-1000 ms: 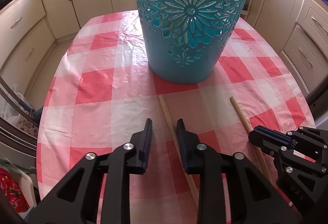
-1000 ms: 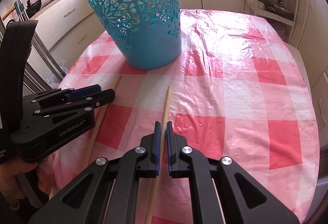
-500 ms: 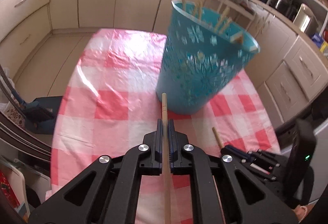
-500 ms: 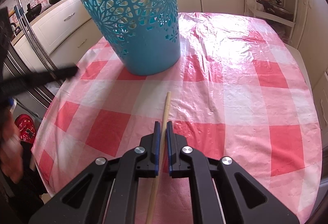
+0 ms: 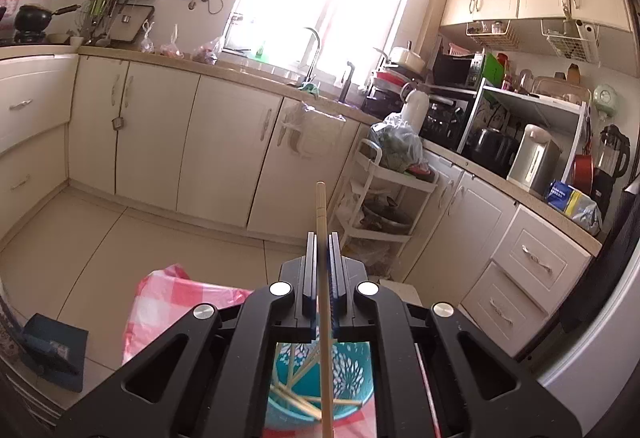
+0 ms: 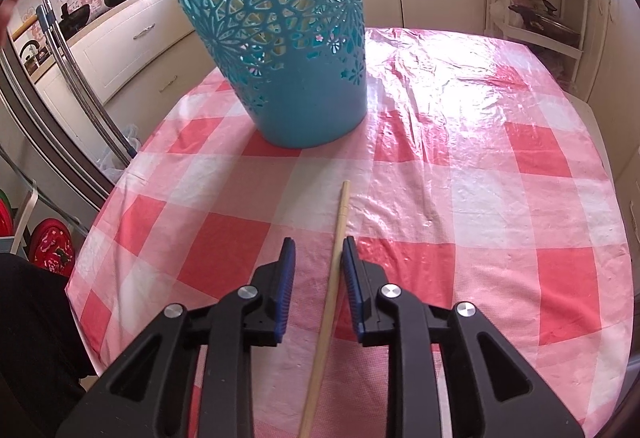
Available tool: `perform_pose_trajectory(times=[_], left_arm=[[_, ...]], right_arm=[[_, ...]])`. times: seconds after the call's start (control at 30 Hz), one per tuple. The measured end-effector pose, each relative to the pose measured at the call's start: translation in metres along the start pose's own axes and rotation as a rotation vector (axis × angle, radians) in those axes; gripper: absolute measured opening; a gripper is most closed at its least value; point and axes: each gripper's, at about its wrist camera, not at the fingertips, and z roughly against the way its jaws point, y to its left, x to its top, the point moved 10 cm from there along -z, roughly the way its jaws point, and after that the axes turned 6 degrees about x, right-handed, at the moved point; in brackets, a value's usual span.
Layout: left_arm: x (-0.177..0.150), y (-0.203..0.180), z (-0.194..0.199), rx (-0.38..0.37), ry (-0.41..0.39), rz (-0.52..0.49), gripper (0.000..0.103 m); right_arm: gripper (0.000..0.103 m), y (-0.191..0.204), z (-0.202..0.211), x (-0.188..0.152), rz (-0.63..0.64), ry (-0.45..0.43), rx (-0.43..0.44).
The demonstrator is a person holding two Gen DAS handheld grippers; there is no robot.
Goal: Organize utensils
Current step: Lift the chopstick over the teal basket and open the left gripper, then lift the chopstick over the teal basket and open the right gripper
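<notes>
The left hand-held gripper clamped a chopstick above the blue basket. The right hand-held gripper, jaws just opened, straddled another chopstick on the table, pointing toward the basket.

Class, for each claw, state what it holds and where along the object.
Left claw: shut on a chopstick, gripped partway along its length. Right claw: jaws just opening; its chopstick lies unheld between them.
</notes>
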Motion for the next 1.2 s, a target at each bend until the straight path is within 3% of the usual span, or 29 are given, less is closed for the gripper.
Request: perform_pose_trajectory(times=[0.2, 0.6, 0.67, 0.73, 0.83, 0.93, 1.07, 1.2], left_arm=[[0.0, -0.001, -0.049, 0.043, -0.065, 0.013, 0.005], [-0.047, 0.006, -0.081, 0.12, 0.005, -0.114, 0.006], [-0.057, 0.006, -0.078, 0.123, 0.04, -0.142, 0.013], [-0.064, 0.01, -0.069, 0.126, 0.067, -0.156, 0.043], [-0.068, 0.023, -0.038, 0.172, 0.062, -0.159, 0.068], [-0.072, 0.042, 0.0, 0.203, 0.048, -0.138, 0.084], [-0.086, 0.083, 0.03, 0.261, 0.051, -0.065, 0.088], [-0.104, 0.126, 0.027, 0.297, 0.143, 0.12, 0.088]], right_arm=[[0.032, 0.004, -0.001, -0.001, 0.035, -0.007, -0.003], [0.034, 0.006, -0.002, 0.0, 0.046, -0.008, 0.001], [0.034, 0.005, -0.001, 0.0, 0.042, -0.008, 0.007], [0.034, 0.004, -0.001, 0.001, 0.028, -0.009, 0.024], [0.034, 0.001, 0.0, 0.001, -0.001, -0.008, 0.042], [0.032, -0.002, 0.001, 0.001, -0.027, -0.009, 0.045], [0.028, -0.004, 0.0, 0.003, -0.026, -0.007, 0.022], [0.013, -0.007, 0.0, 0.002, 0.008, 0.009, -0.057]])
